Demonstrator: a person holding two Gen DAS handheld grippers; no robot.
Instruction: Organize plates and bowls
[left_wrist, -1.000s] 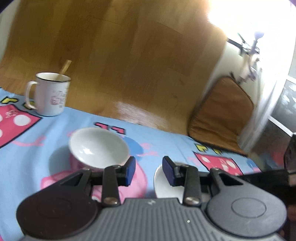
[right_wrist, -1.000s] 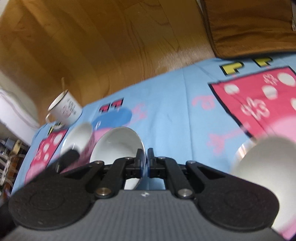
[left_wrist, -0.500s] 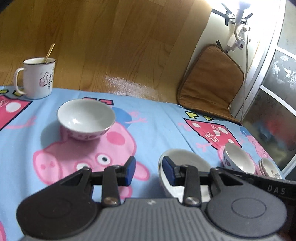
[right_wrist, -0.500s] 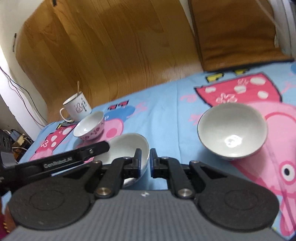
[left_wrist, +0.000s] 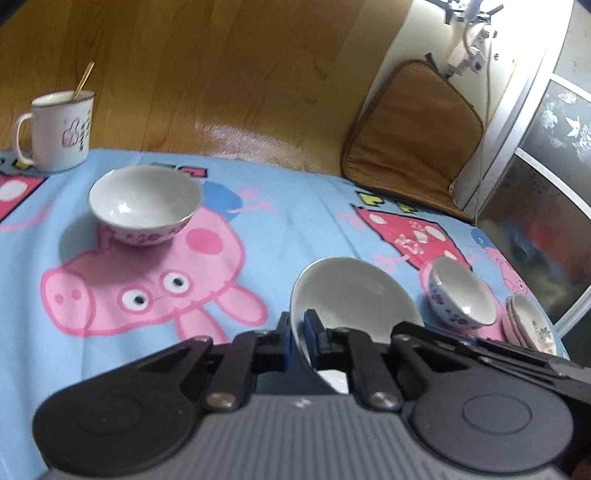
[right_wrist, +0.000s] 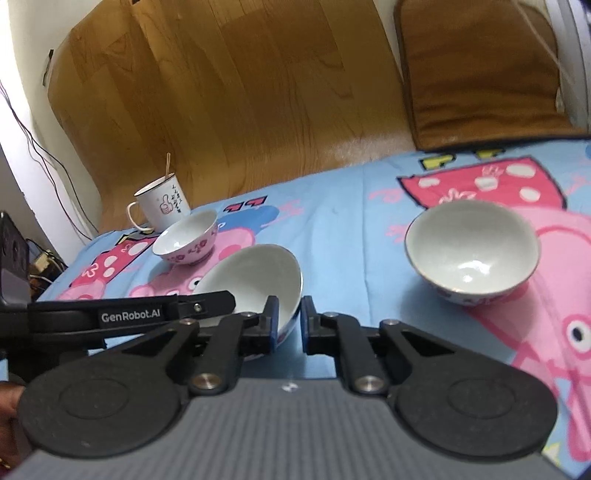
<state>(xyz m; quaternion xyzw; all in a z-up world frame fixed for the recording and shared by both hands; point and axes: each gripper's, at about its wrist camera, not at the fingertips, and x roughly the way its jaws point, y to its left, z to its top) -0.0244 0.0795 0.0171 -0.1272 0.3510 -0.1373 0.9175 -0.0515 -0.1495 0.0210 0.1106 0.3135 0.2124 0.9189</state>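
A plain white bowl (left_wrist: 354, 295) hangs tilted over the blue cartoon cloth (left_wrist: 295, 221). My left gripper (left_wrist: 297, 332) is closing, its pads pressed on the bowl's near rim. In the right wrist view the same bowl (right_wrist: 255, 280) sits just left of centre, and my right gripper (right_wrist: 290, 325) is shut on its right-hand wall, pads a little apart with the wall between them. A left finger (right_wrist: 207, 308) reaches in from the left. A flowered bowl (left_wrist: 146, 206) stands behind on the left. Another bowl (right_wrist: 472, 254) stands to the right.
A white mug (left_wrist: 61, 133) with a spoon stands at the cloth's back left corner. Small stacked dishes (left_wrist: 528, 325) lie at the far right edge. A brown cushion (left_wrist: 410, 125) leans on the wooden panel behind. A glass door frame is on the right.
My left jaws, open on either side of the bowl's rim before, have come together on it. The right gripper swung round with the bowl early on, then held still.
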